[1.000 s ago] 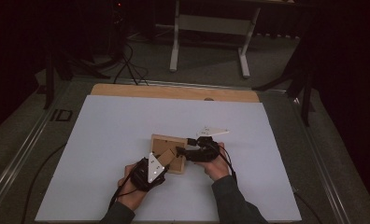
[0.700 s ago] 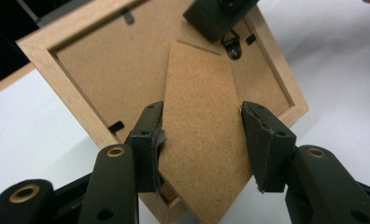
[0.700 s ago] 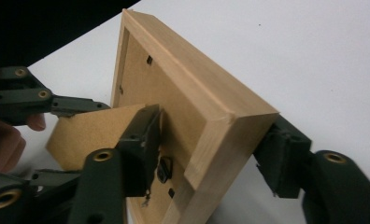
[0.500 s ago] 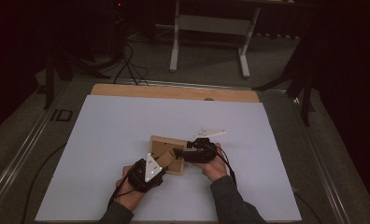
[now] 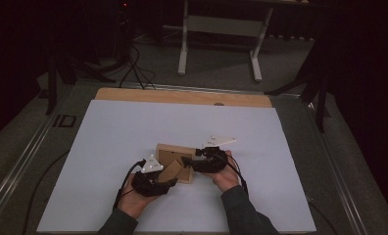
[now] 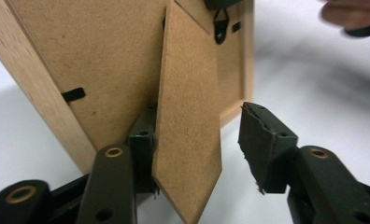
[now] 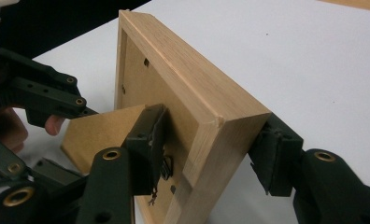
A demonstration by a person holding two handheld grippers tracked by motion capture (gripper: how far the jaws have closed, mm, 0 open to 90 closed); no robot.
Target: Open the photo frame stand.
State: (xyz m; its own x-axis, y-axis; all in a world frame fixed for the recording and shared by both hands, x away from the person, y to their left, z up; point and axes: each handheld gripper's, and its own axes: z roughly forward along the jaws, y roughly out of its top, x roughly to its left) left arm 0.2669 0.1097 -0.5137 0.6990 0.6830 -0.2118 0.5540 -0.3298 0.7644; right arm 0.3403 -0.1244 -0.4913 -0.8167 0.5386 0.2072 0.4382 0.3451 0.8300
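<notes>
Black jaws of the right gripper [image 7: 206,154] had just been closing and clamped the wooden frame [image 7: 192,98] across its edge, one pad on the back board, the other on the outer side of the rail. The left gripper [image 6: 197,149] stood with its jaws apart: the fibreboard stand [image 6: 188,121] hinged off the frame's back lay between them, one pad against it, the other clear of it.

In the high view the frame [image 5: 175,155] lay back-up on the white sheet [image 5: 133,127], near the middle of its near edge, with the stand [image 5: 171,171] lifted toward the left gripper [image 5: 168,182]. The right gripper [image 5: 193,162] met the frame's right side. A black hanger clip [image 6: 220,25] sat on the back board.

No brand or label was readable on the frame. Left of the sheet, the dark table [image 5: 45,147] bore the letters "ID" [image 5: 64,121].
</notes>
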